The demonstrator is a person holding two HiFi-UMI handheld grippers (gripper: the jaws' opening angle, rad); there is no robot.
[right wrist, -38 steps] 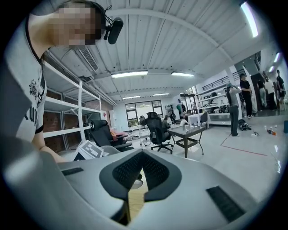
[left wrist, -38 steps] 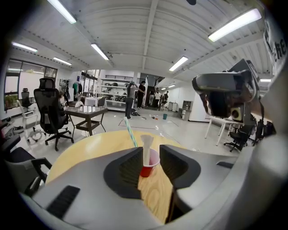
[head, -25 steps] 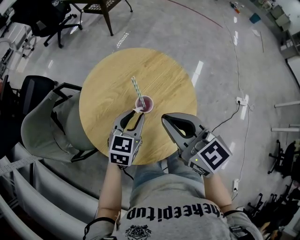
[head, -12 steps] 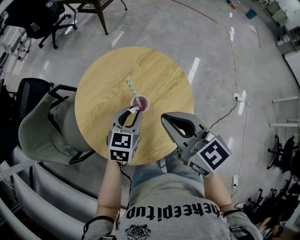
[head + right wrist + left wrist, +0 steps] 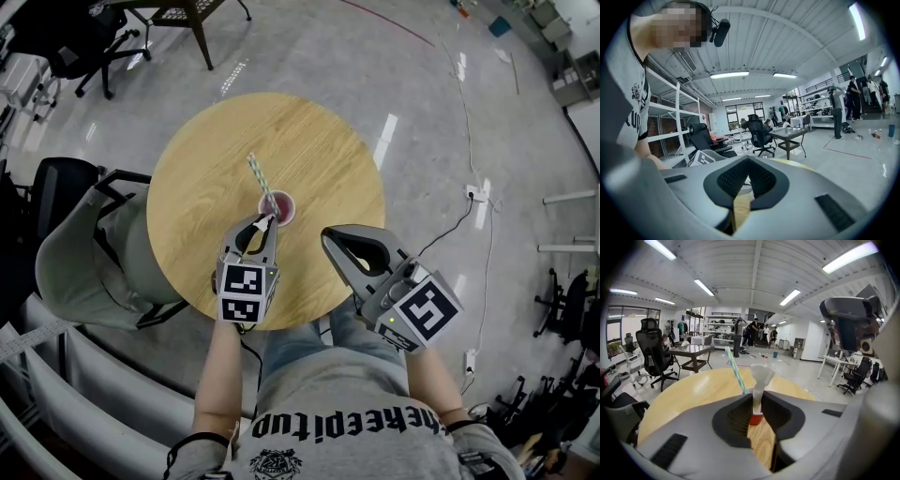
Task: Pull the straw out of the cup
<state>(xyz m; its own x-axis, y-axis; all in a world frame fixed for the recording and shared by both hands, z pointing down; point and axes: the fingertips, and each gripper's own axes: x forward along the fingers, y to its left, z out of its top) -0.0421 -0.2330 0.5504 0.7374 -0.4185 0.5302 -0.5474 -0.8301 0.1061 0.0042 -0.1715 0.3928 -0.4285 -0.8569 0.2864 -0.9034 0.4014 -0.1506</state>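
Looking down from the head view first: a round wooden table [image 5: 206, 178] with 1 small red cup [image 5: 284, 208] sitting near the middle, a bit toward the person's side. The straw [image 5: 259, 180], striped green and white, stands in the cup and leans up and away to the left. The left gripper [image 5: 263, 222] has its tips right at the cup's near rim, where a little white flap [image 5: 270, 218] sticks out. The right gripper [image 5: 328, 235] is to the right of the cup and apart from it, tips together. A grey chair [image 5: 89, 253] sits against the table's left edge.

Left gripper view: its 2 jaws have just been closing and the white flap is between them. The tips pinch its narrow stem, and the wider top flares out above them. The red cup shows right under that, in the gap between the pads. The straw is not in the grip at all. It comes up from behind the left jaw's tip, just beside the flap, and tilts off to the left. The wooden top spreads out past it.

Right gripper view: jaws closed tip to tip, nothing between them. Through the gap lower down between the pads you only get a strip of wooden table. Out past the tips there's a black office chair [image 5: 757, 133] and a glass-topped desk [image 5: 788, 133] on the shiny floor.
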